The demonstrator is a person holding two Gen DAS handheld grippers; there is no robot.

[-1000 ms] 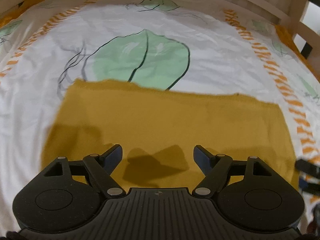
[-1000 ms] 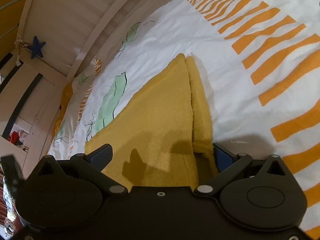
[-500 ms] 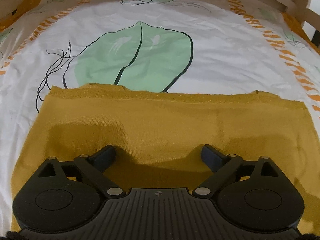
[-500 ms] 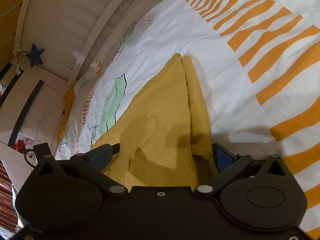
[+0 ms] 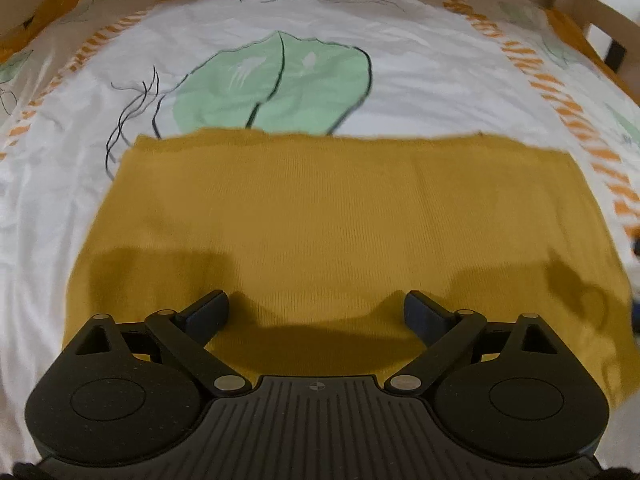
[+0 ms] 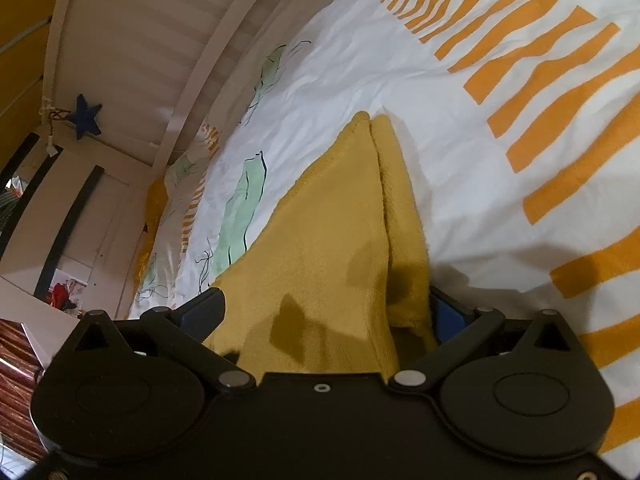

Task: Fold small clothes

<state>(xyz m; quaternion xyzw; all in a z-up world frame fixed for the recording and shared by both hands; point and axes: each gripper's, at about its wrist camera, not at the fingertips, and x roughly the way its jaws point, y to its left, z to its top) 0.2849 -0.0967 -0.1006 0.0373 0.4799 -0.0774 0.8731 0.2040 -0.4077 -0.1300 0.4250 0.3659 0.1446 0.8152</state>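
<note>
Left claw (image 5: 316, 312): your jaws stand spread over the mustard garment (image 5: 340, 216), pinching nothing; likely freed to regrip.
Right claw (image 6: 324, 312): spread, doubled edge lying between the jaws, pads not pressing.
Garment place: flat on the bed sheet (image 5: 420, 80), one side folded over.
Hidden: near hem, under both claws.

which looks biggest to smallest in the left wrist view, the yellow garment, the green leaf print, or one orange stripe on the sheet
1. yellow garment, largest, though it lies nearest the camera, which inflates it.
2. green leaf print, partly hidden behind the garment's far edge.
3. one orange stripe, by far the smallest.
</note>
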